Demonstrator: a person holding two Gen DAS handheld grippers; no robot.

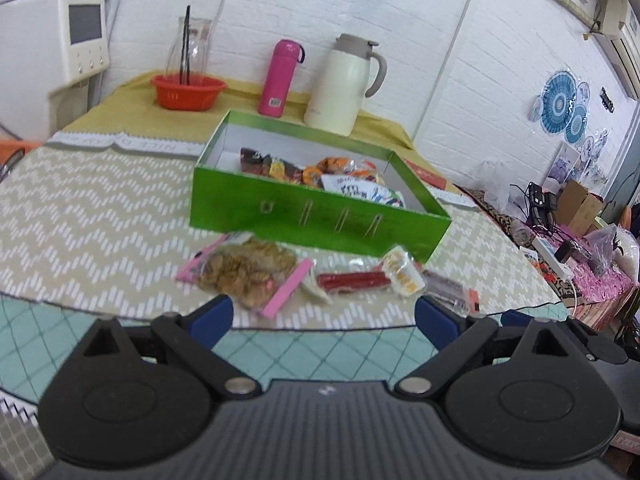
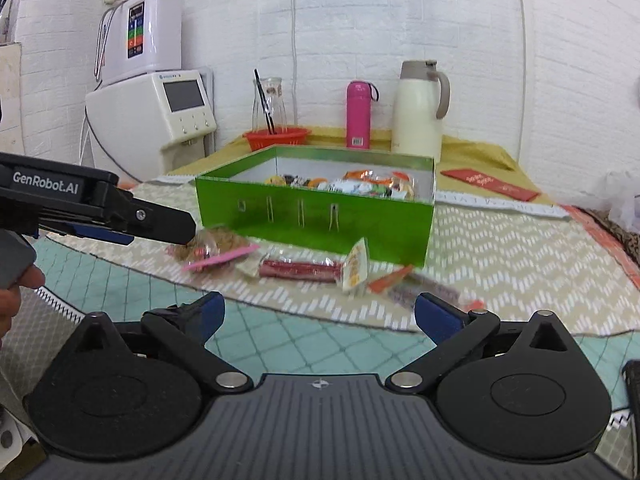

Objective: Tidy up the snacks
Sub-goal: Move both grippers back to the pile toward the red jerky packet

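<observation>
A green box [image 1: 304, 216] [image 2: 320, 216] stands open on the chevron cloth with several wrapped snacks inside. In front of it lie a pink-edged bag of biscuits [image 1: 248, 270] [image 2: 216, 250], a red sausage stick [image 1: 352, 282] [image 2: 300, 269], a small yellow-white packet [image 1: 402, 272] [image 2: 355, 267] and a dark packet with orange ends [image 1: 450, 290] [image 2: 416, 290]. My left gripper [image 1: 323, 322] is open, just short of the biscuits and sausage; from the right wrist view its tip reaches the biscuit bag. My right gripper [image 2: 319, 314] is open, empty, near the dark packet.
At the back stand a red basket [image 1: 188, 90] with a glass carafe, a pink flask [image 1: 279, 78] [image 2: 358, 114] and a cream thermos jug [image 1: 346, 82] [image 2: 420, 108]. A white dispenser [image 2: 160, 120] stands at the left. A red envelope [image 2: 490, 184] lies right of the box. A hand [image 2: 16, 296] shows at left.
</observation>
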